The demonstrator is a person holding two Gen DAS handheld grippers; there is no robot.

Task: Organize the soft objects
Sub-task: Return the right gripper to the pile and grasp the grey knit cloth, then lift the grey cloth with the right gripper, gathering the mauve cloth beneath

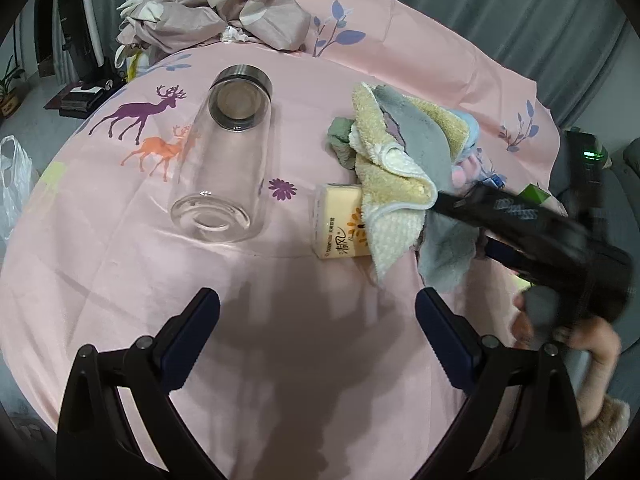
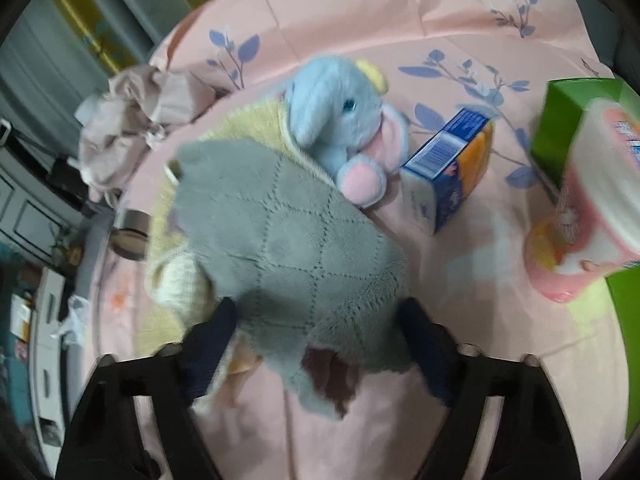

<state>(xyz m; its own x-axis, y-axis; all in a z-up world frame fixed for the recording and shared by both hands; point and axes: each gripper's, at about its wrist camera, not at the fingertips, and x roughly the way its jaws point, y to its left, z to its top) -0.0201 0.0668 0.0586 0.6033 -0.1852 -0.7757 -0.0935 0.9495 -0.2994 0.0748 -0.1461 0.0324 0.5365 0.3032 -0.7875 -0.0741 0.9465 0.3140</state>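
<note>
A pile of soft cloths lies on the pink tablecloth: a yellow towel and a grey quilted cloth, also seen in the left wrist view. A blue plush elephant sits behind them. My right gripper has its fingers wide apart on either side of the grey cloth, which drapes between them; it reaches in from the right in the left wrist view. My left gripper is open and empty above bare tablecloth, in front of the pile.
A glass jar with a metal lid lies on its side at left. A yellow tissue pack lies under the towel. A crumpled mauve cloth is at the back. A blue box, a green box and a pink roll pack stand at right.
</note>
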